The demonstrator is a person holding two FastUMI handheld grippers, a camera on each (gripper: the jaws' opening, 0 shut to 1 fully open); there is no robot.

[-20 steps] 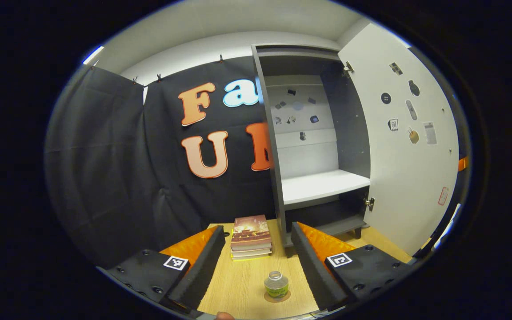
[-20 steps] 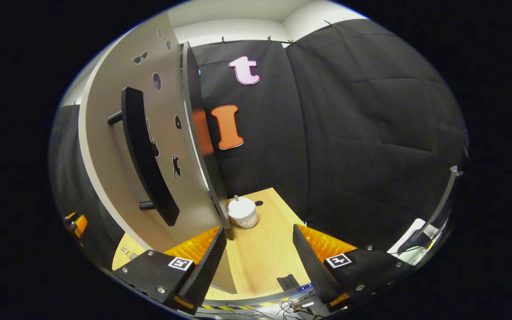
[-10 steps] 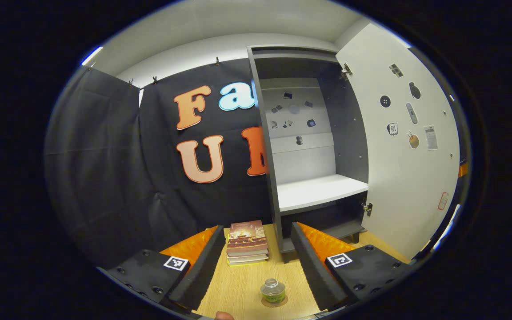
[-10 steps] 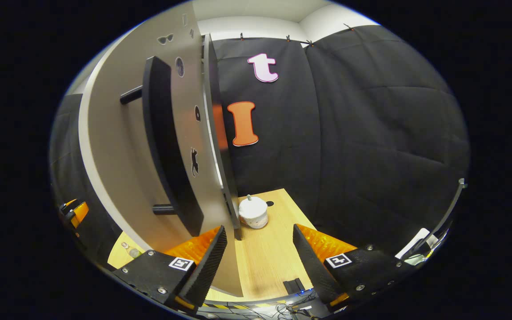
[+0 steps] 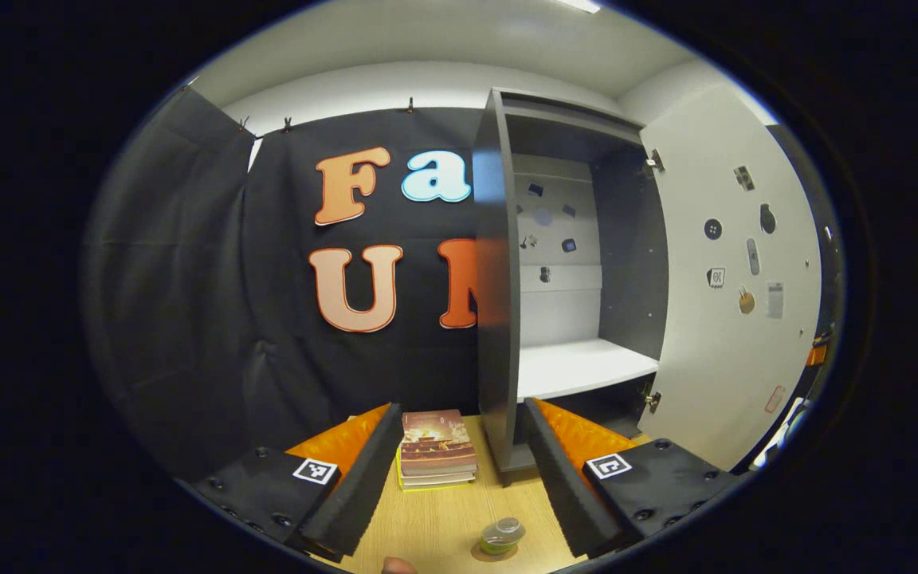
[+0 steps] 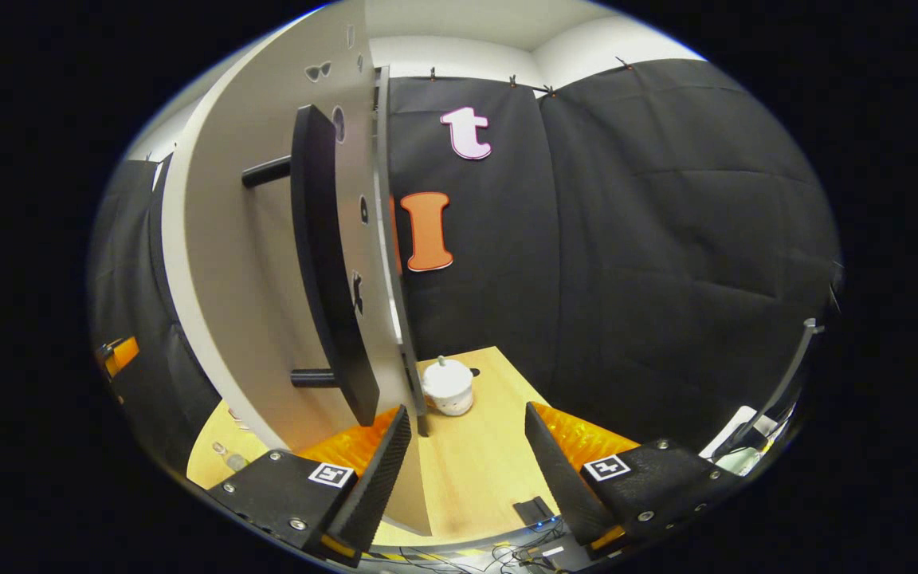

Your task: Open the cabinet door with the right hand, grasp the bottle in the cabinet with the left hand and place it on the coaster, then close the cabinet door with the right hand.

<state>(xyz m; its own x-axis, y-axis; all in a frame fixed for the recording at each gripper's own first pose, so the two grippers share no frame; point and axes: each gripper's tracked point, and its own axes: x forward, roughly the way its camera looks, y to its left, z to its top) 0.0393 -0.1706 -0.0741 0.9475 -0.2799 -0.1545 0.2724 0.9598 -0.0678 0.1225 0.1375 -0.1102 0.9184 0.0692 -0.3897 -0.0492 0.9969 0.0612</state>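
We are seeing the left gripper (image 5: 459, 478) hanging with fingers apart and gripping nothing, the bottle (image 5: 500, 535) sitting on the coaster (image 5: 481, 552) near us, the cabinet door (image 5: 734, 279) standing open at right, the right gripper (image 6: 463, 470) gaping wide beside the door handle (image 6: 327, 263), the books (image 5: 435, 448) lying farther back.

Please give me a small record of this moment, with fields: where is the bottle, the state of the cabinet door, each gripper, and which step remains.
bottle: bottle stands on the coaster, on the table in front of the cabinet
cabinet shelf: white shelf bare
cabinet door: door wide open; its black handle faces the right gripper
left gripper: left gripper open, holds nothing, above the bottle
right gripper: right gripper open, near the door's edge, not on the handle
other things: stack of books; white jar
step remaining: close the door
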